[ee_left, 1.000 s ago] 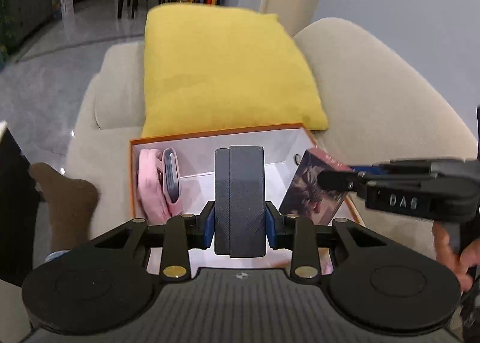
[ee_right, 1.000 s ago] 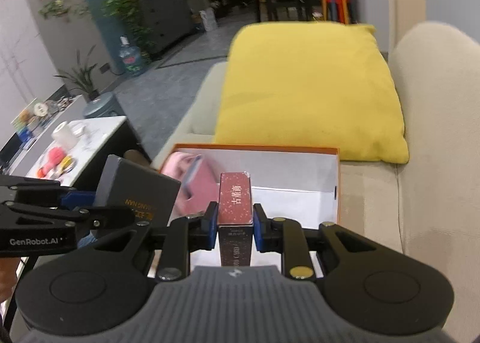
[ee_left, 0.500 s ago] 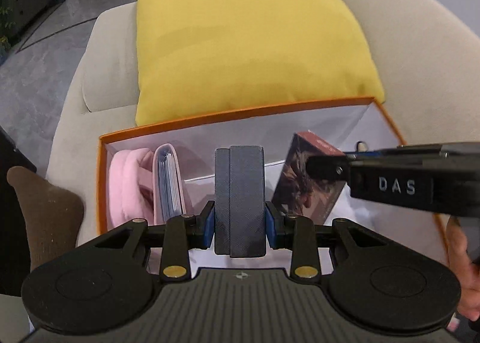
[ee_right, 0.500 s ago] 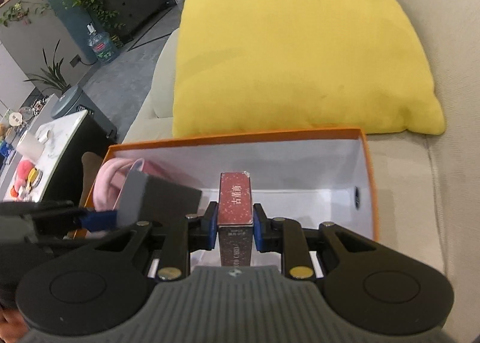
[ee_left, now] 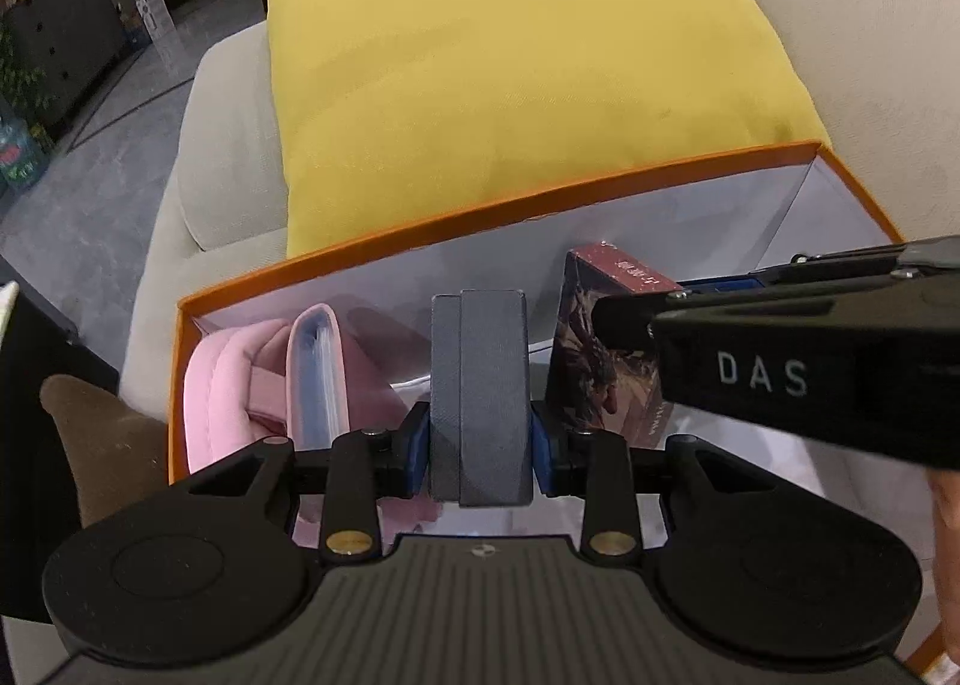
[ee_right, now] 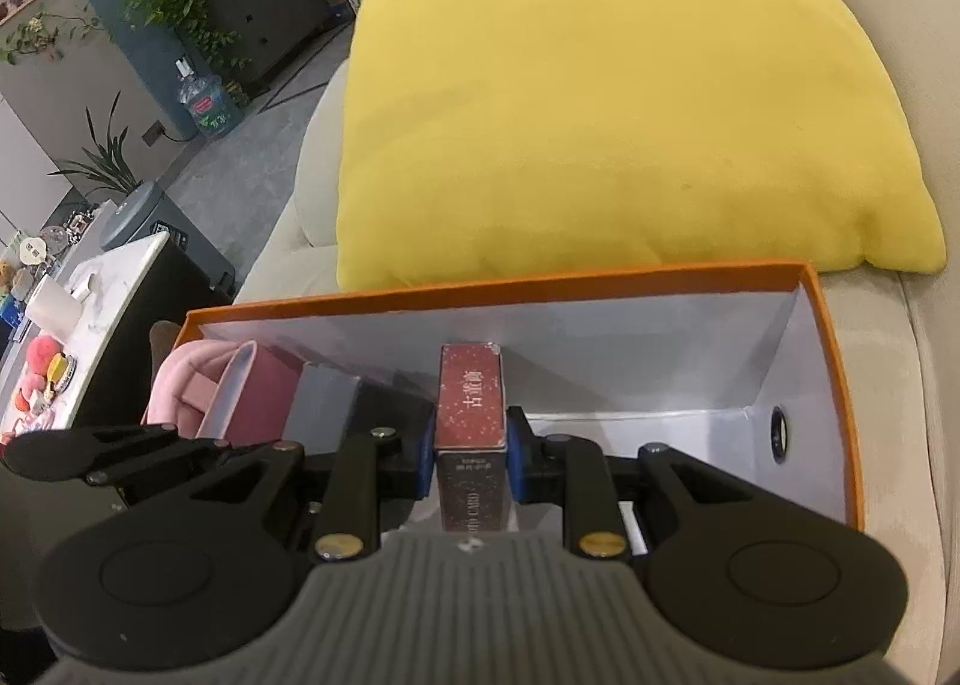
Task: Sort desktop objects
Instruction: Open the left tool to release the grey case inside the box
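While tilted over the orange-rimmed white cardboard box (ee_left: 384,232) at frame centre: left gripper (ee_left: 480,439) pinching dark grey textured box (ee_left: 480,385), right gripper (ee_right: 471,454) pinching dark red card box (ee_right: 471,415); pink padded pouch (ee_left: 222,379) inside, lower part hidden.

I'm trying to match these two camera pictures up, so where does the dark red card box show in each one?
Left wrist view: the dark red card box is right of centre, inside the orange box, clamped by the right hand-held gripper reaching in from the right.
Right wrist view: the card box is at centre, upright between that gripper's blue pads.
Shared landmark: the yellow cushion behind the orange box.
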Tool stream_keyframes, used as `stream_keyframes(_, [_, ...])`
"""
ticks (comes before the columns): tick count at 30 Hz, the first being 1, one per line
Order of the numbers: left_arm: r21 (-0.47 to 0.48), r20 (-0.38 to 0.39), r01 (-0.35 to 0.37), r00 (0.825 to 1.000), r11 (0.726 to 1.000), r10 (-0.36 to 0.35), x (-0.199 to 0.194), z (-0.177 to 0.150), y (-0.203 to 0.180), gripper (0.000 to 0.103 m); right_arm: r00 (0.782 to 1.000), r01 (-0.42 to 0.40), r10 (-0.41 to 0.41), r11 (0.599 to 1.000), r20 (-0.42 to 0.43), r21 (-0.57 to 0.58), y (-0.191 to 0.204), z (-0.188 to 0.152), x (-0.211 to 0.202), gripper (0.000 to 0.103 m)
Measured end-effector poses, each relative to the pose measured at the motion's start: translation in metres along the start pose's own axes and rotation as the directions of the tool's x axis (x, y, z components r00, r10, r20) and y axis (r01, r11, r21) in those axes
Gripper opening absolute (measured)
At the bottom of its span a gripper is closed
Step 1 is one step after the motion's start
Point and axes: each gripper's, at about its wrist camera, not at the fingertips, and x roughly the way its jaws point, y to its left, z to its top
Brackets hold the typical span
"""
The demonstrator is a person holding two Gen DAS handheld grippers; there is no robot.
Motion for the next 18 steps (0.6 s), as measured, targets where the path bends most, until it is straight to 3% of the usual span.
stream_keyframes(8, [0.054,-0.009,-0.027,1.000,0.998,0.028,0.004,-0.001,-0.005,0.041,0.997,0.007,-0.005,1.000,-0.083,0.023,-0.001,-0.006,-0.004,0.025])
stream_keyframes(11, [0.100,0.022,-0.035,0.999,0.994,0.032,0.000,-0.003,-0.008,0.054,0.993,0.001,0.004,0.999,-0.118,0.047,-0.005,-0.008,-0.004,0.025])
stream_keyframes(18, [0.163,0.090,0.002,0.996,0.987,-0.017,-0.032,-0.014,-0.001,0.056,0.995,0.006,-0.001,0.998,-0.095,0.054,0.001,-0.007,0.001,0.024])
